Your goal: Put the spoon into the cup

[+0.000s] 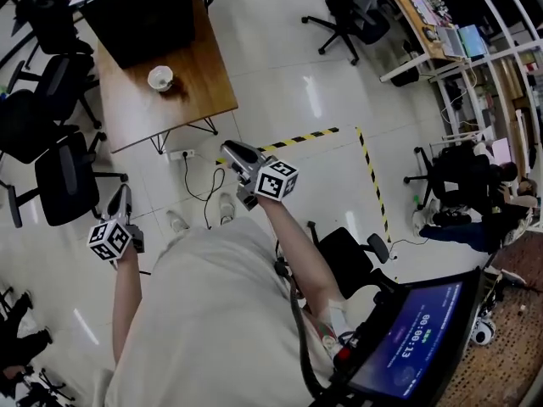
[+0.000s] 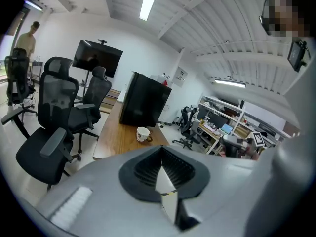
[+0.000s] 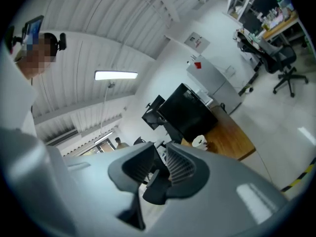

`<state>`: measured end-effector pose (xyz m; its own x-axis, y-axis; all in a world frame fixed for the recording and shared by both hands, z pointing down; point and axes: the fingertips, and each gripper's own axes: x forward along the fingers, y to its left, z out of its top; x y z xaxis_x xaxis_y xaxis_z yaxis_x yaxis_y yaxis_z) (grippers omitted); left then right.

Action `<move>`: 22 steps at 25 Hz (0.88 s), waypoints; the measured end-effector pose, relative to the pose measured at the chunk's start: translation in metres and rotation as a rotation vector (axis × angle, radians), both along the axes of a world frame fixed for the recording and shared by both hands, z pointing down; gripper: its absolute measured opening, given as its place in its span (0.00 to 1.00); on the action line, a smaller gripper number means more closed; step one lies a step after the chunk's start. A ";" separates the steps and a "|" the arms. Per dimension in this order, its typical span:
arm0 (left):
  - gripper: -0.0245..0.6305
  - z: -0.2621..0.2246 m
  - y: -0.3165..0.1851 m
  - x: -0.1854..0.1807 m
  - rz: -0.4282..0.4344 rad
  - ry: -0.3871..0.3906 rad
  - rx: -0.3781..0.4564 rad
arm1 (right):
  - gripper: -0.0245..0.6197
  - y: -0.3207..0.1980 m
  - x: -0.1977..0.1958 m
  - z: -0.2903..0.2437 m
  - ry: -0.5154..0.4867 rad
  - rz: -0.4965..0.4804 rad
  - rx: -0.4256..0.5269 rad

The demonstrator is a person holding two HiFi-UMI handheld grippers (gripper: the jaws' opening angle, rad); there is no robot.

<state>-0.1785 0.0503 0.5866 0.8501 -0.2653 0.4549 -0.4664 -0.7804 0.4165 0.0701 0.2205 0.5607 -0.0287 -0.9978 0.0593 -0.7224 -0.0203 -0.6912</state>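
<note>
wooden table [image 1: 127,113] ahead, office chairs [image 1: 66,176] at its left, power strip [image 1: 178,153] beneath. white cup [image 1: 159,77] upright beside black box [image 1: 140,15]. left gripper [image 1: 121,197] pressed closed; right gripper [image 1: 233,153] slightly parted, empty.

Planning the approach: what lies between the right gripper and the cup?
In the head view: from the right gripper, a strip of floor, then bare table up to the cup. Nothing stands between.

Your short-sleeved shirt [image 1: 212,312] is pale beige; your grey left gripper [image 1: 121,197] and right gripper [image 1: 230,149] each bear a black-and-white marker cube [image 1: 110,238].
</note>
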 end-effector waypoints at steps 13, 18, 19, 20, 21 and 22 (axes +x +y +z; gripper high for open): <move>0.04 0.017 0.013 -0.001 0.044 -0.036 -0.021 | 0.15 0.025 0.000 0.031 0.184 0.081 -0.196; 0.04 0.028 -0.010 -0.032 -0.004 -0.050 -0.028 | 0.15 -0.003 -0.022 0.052 0.215 0.052 -0.238; 0.04 0.030 -0.010 -0.035 -0.010 -0.051 -0.034 | 0.15 -0.004 -0.025 0.054 0.221 0.050 -0.247; 0.04 0.031 -0.008 -0.038 -0.017 -0.052 -0.041 | 0.15 -0.003 -0.026 0.056 0.227 0.050 -0.256; 0.04 0.033 -0.007 -0.041 -0.025 -0.052 -0.048 | 0.15 -0.003 -0.026 0.057 0.234 0.049 -0.262; 0.04 0.035 -0.005 -0.043 -0.034 -0.053 -0.056 | 0.15 -0.003 -0.026 0.058 0.241 0.048 -0.268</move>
